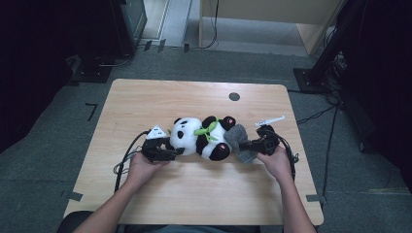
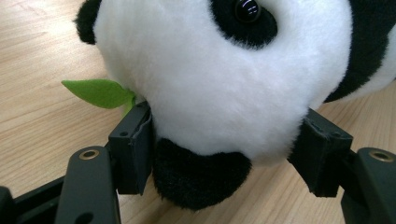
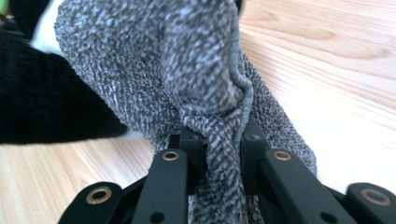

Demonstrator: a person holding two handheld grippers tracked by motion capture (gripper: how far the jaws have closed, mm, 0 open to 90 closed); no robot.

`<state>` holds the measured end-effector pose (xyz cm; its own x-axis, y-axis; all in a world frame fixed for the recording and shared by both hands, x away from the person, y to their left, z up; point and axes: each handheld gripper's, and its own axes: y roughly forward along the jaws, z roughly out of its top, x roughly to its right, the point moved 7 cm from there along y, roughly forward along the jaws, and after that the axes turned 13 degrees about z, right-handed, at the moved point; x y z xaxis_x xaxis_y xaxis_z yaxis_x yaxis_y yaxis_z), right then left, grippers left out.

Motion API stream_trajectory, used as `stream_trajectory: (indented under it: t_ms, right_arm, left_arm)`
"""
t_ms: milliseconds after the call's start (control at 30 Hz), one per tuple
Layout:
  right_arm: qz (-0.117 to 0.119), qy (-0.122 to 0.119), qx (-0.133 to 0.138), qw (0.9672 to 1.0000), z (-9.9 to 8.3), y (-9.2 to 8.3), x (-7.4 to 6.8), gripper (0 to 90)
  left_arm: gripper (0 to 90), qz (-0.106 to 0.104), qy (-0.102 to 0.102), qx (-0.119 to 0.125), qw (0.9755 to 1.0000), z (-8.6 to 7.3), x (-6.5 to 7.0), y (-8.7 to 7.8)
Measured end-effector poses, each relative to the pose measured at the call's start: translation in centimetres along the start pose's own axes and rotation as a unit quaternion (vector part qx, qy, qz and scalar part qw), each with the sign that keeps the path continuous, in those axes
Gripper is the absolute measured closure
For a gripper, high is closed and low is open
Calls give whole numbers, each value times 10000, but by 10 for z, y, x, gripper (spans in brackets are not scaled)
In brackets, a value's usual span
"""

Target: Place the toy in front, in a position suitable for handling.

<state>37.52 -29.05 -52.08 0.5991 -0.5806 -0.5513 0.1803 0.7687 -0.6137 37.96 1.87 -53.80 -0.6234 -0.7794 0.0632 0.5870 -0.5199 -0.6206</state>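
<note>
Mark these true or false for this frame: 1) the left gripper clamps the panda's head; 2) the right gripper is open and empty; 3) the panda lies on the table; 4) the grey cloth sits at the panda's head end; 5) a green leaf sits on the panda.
1) True: the left gripper has its jaws on either side of the panda, at the head.
2) False: the right gripper is shut on the grey cloth.
3) True: it lies on its side on the table.
4) False: the cloth is at the foot end, away from the head.
5) True: a green leaf shows beside the head.
</note>
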Motion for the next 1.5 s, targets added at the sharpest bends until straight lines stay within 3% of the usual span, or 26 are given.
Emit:
stream_trajectory:
  t_ms: [133, 467, 733, 1100, 1267, 1367, 1433, 1500]
  right_arm:
    - [116, -110, 189, 9997, 3, -11, -6, 782]
    - [437, -442, 650, 9960, 28, -34, -41, 783]
    - [737, -732, 724, 9920, 52, -36, -71, 783]
    - [923, -993, 336, 9902, 82, -6, -94, 783]
    - [1095, -1101, 27, 9879, 98, 17, -108, 782]
    - [934, -1105, -421, 9886, 97, 37, -109, 782]
    - [730, -1046, -672, 9895, 93, 49, -102, 782]
    - [745, -982, -670, 9901, 92, 55, -95, 783]
  left_arm:
    - [308, -5, -11, -4, 10000, 0, 0, 0]
    - [288, 25, 7, 39, 10000, 0, 0, 1]
    - [279, 40, 28, 57, 10000, 0, 0, 1]
    - [278, 41, 21, 65, 10000, 0, 0, 1]
    - [278, 49, 27, 68, 10000, 0, 0, 1]
    - [276, 54, 71, 72, 9999, 0, 0, 1]
    - [268, 57, 136, 72, 9999, 0, 0, 1]
    - [263, 39, 126, 63, 9999, 0, 0, 1]
